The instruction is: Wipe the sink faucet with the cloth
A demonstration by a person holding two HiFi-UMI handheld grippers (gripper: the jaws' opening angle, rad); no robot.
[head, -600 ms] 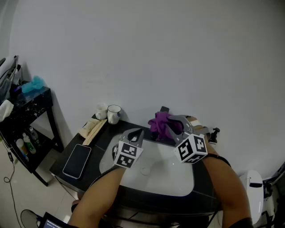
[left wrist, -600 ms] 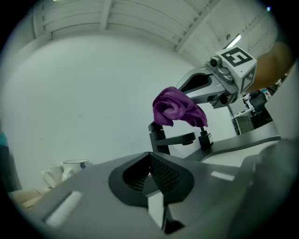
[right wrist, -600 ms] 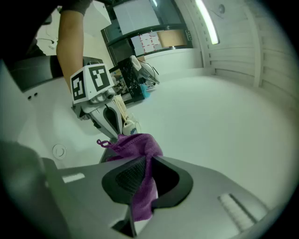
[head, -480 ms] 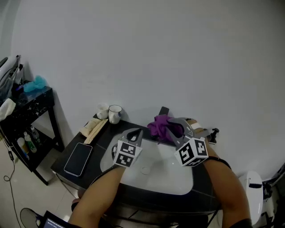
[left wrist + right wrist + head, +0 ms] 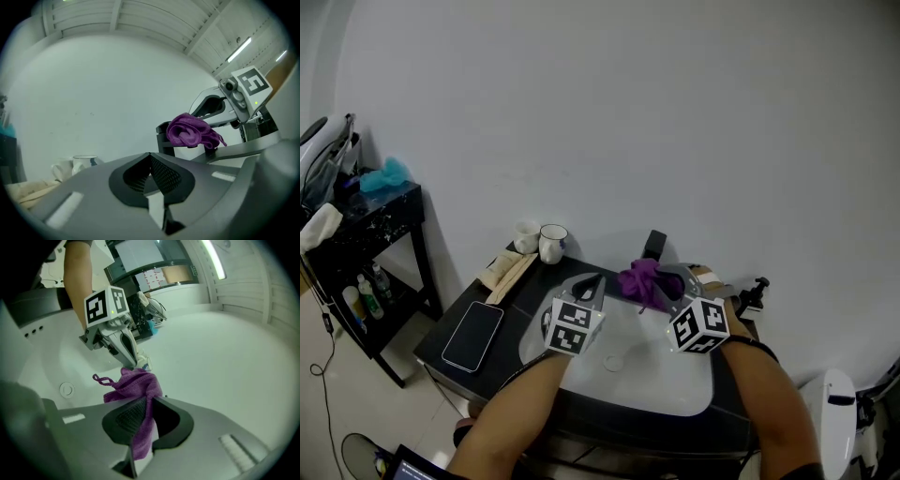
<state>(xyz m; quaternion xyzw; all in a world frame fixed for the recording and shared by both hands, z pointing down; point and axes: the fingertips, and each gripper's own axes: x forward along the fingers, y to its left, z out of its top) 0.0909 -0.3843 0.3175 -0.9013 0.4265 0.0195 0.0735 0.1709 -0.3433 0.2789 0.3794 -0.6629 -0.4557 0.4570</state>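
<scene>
Hovering at 10 o'clock of the white ceramic sink basin (image 5: 647, 370), the left claw (image 5: 587, 284) is clenched and empty. The crumpled purple cloth (image 5: 641, 280), near the black upright faucet (image 5: 655, 245) at 12 o'clock, is pinched in the right claw (image 5: 673, 279); better to wrap it round the faucet, pressing gently.

Plain white wall (image 5: 628, 112) behind. Dark bench (image 5: 525, 292) sits against it. Black shelf rack (image 5: 370, 234) off the bench's left end, standing on light floor (image 5: 356, 398). Slatted ceiling (image 5: 140, 18), strip light (image 5: 239, 48) on.
</scene>
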